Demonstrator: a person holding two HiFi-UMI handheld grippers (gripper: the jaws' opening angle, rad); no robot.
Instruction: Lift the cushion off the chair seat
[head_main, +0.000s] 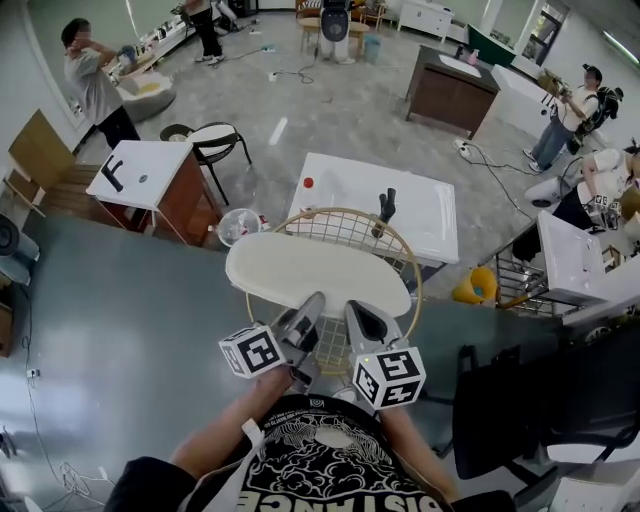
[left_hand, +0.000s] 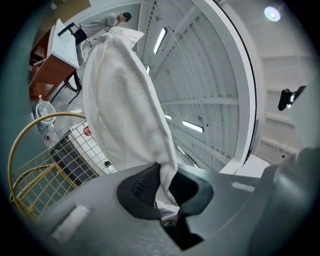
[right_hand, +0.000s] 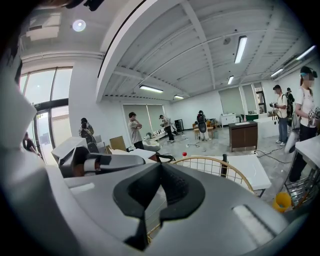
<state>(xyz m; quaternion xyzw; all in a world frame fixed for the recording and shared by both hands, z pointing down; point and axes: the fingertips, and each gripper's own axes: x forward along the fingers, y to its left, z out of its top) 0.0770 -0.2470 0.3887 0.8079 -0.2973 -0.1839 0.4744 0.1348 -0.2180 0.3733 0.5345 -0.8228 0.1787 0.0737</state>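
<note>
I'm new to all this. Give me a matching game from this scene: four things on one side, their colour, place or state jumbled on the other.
Things:
1. cushion
2. chair
3. left hand-held gripper
4. dark bottle

Descriptions:
A. gold wire
B. on the white table
C. white
D. shut on the cushion

Pairs: 1-C, 2-A, 3-D, 4-B.

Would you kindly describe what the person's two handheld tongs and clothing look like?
Both the left tongs and right tongs are smooth grey shells with black textured pads. Each carries a white cube printed with black square markers. The person wears a black T-shirt with white print.
</note>
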